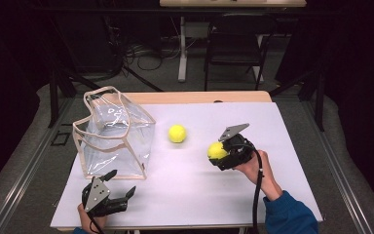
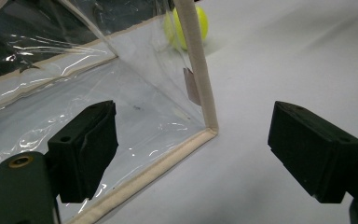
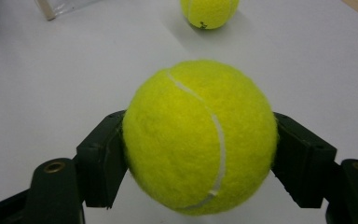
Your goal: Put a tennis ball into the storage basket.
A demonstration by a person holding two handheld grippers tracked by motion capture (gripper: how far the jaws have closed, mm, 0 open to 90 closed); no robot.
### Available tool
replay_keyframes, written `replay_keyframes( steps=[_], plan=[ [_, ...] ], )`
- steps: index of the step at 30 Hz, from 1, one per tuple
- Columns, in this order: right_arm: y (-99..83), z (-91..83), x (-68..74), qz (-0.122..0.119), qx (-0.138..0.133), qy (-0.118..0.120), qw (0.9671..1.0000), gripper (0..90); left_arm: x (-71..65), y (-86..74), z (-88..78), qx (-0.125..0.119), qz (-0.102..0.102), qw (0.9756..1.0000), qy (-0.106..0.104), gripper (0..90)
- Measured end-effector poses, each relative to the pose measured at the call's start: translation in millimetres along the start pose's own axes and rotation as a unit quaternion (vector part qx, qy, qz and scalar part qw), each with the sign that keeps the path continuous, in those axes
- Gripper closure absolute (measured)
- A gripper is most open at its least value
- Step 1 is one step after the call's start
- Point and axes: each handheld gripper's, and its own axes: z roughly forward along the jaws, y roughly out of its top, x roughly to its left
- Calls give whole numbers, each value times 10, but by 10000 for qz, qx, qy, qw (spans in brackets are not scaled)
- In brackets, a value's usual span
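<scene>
A yellow tennis ball (image 3: 199, 137) sits squeezed between the two black jaws of my right gripper (image 1: 219, 152), a little above the white sheet at centre right. A second tennis ball (image 1: 177, 133) lies loose on the sheet near the middle, also visible further off as the ball (image 3: 209, 11) in the right gripper view. A clear plastic bag (image 1: 113, 136) with beige trim stands open at the left. My left gripper (image 1: 121, 183) is open at the front left, pointing at the bag's near bottom corner (image 2: 210, 130), with nothing between its jaws.
The white sheet (image 1: 195, 195) covers a wooden table whose far edge (image 1: 199, 96) shows behind it. Beyond the table stand a dark chair (image 1: 233, 44) and a table leg on a dark floor. Bare sheet lies between the two grippers.
</scene>
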Motion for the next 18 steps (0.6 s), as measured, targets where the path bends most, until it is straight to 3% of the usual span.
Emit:
replay_keyframes(
  steps=[18],
  plan=[
    [198,65,9,-128,-103,107,9998,263,-2,2,12,19,27,10000,-13,159]
  ],
)
